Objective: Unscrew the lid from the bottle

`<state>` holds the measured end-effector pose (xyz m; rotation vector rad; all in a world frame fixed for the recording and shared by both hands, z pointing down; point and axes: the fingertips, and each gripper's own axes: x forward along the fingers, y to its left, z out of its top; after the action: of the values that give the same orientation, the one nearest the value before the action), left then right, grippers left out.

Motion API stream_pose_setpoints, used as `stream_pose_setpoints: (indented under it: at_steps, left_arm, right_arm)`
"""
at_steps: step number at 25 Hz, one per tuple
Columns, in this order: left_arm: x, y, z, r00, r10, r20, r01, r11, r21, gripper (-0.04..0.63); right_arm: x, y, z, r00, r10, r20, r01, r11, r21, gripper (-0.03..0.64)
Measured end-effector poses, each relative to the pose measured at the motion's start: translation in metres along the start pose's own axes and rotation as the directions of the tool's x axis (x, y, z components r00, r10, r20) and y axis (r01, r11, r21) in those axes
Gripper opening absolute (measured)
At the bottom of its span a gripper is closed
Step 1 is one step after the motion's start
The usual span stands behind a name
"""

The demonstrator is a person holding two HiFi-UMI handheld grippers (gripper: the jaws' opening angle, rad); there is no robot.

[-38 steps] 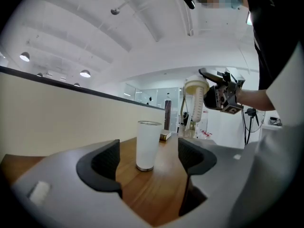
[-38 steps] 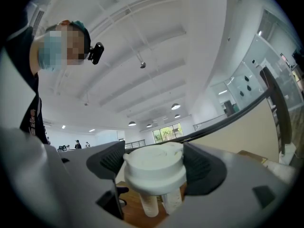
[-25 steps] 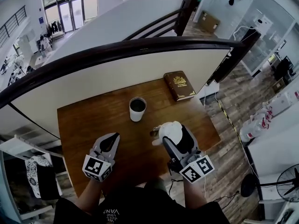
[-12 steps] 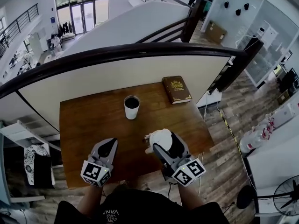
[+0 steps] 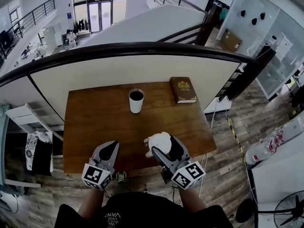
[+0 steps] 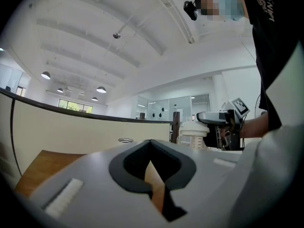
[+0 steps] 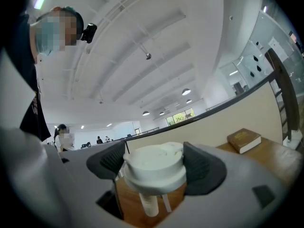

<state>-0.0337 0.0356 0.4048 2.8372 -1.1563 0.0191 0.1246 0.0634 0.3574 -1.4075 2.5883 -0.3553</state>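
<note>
Lid (image 5: pixel 160 140) in level right tongs (image 7: pixel 154 164), left tongs (image 5: pixel 110 147) closed

- Black shirt (image 5: pixel 113 216), behind the left fingers (image 5: pixel 109 149) and right fingers (image 5: pixel 176 149): white print, upside down, one line beginning "VAN"; the rest is too small to read.
- Brown book (image 5: pixel 183 89), on the desk (image 5: pixel 95 113) beyond the right fingers: gold emblem, lettering unreadable.
- Left cube (image 5: pixel 96 176) and right cube (image 5: pixel 188 175), behind the fingers: black-and-white square markers, no letters.

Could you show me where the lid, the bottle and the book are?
lid (image 7: pixel 153 158): right gripper view, its flat white top.
bottle (image 5: pixel 136 104): head view, its white side.
book (image 5: pixel 183 89): head view, its brown cover.
</note>
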Motion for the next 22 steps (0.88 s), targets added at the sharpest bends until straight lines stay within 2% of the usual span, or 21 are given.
stream_pose_setpoints:
  at_steps: [9,22]
  left_arm:
    - [-0.023,-0.028,-0.007,0.999,0.051,0.003,-0.051,0.999,-0.007,0.011]
    - [-0.036,-0.044,-0.015,0.997,0.077,0.003,-0.077,0.997,-0.005,0.011]
  right_arm:
    - [-0.028,0.009,-0.011,1.000,0.028,-0.010,-0.028,1.000,0.004,0.347]
    - [-0.040,0.015,-0.018,0.999,0.050,-0.014,-0.050,0.999,0.020,0.347]
